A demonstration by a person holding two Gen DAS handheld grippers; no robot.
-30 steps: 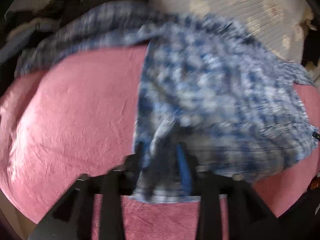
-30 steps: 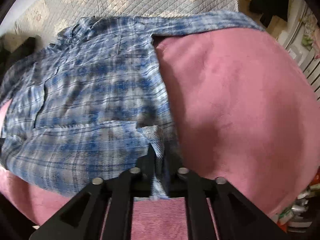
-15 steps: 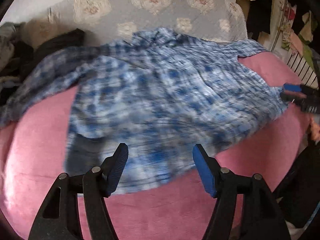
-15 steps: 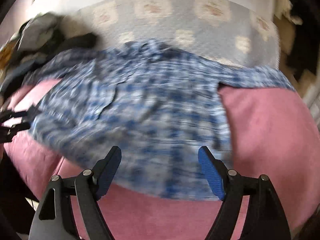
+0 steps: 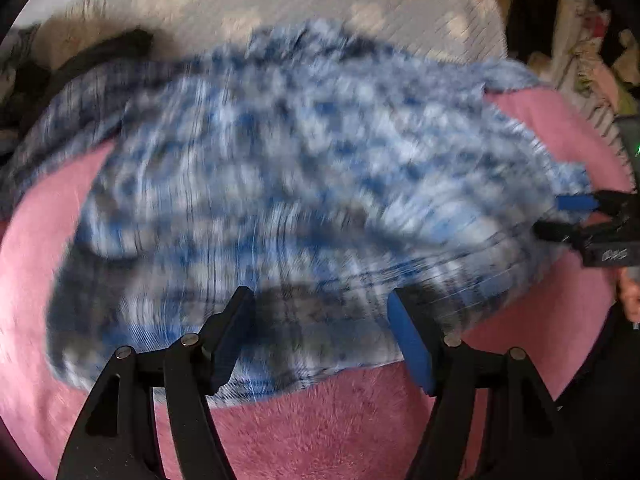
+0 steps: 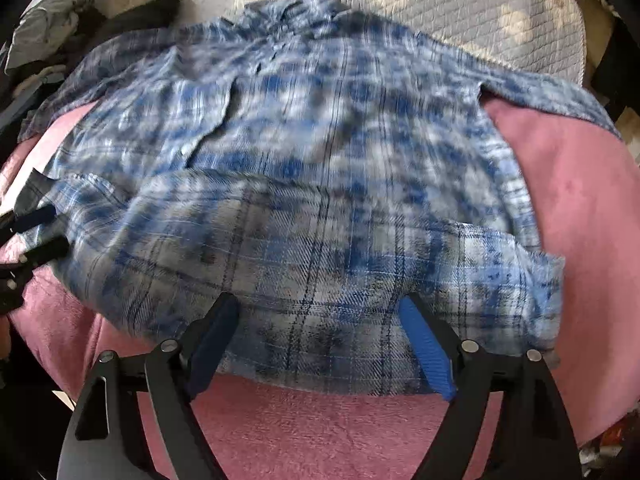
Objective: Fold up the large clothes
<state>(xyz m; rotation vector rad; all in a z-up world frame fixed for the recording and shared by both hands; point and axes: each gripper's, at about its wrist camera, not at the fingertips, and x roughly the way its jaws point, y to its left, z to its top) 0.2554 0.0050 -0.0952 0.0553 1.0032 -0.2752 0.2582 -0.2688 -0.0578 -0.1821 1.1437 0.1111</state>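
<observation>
A blue and white plaid shirt [image 5: 300, 168] lies spread on a pink blanket [image 5: 320, 424], collar at the far side. Its near part is turned up over the body, paler side showing [image 6: 320, 248]. My left gripper [image 5: 319, 300] stands open over the shirt's near edge, with nothing pinched. My right gripper [image 6: 317, 304] hangs over the near hem with its jaws opening; cloth lies below them, not pressed by the pads. Each gripper also shows in the other's view: the right gripper [image 5: 560, 218] at the shirt's right edge, the left gripper [image 6: 44, 234] at its left edge.
A quilted grey cover with flower patches [image 6: 440, 8] lies beyond the shirt. Dark and grey clothes [image 6: 60, 20] are piled at the far left. Clutter and a slatted rack [image 5: 600, 92] stand at the right. A person's hand [image 5: 630, 296] shows at the right edge.
Both grippers let go of the shirt's hem and opened wide. The shirt dropped flat onto the blanket, and both grippers swung toward the middle of its near edge.
</observation>
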